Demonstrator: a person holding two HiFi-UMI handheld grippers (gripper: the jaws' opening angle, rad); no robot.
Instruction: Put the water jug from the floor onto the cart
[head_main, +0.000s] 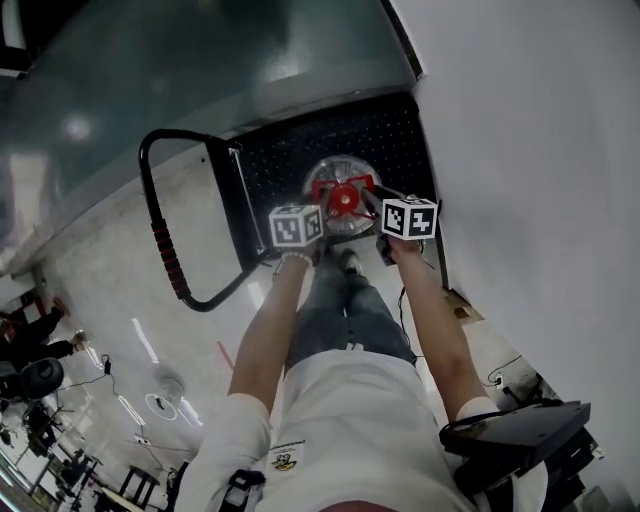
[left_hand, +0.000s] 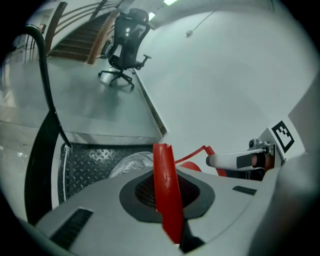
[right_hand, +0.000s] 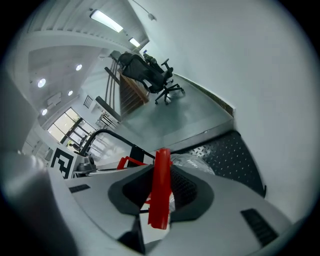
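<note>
1. Head view: the clear water jug (head_main: 338, 208) is seen hanging over the black studded deck of the cart (head_main: 270, 160), toward the wall side. Whether it's actually touching the deck can't be told.
2. Its red handle (head_main: 343, 195) is gripped from both sides at once.
3. Left gripper view: the left tongs (left_hand: 167, 200) are clenched on a red strip of that handle, with the jug's clear shoulder seen just past them.
4. Right gripper view: same deal, the right tongs (right_hand: 160, 192) are clamped on the red handle too.
5. The cart's curved push bar (head_main: 160, 235), red grip and all, is seen off to the left over pale floor (head_main: 110, 290).
</note>
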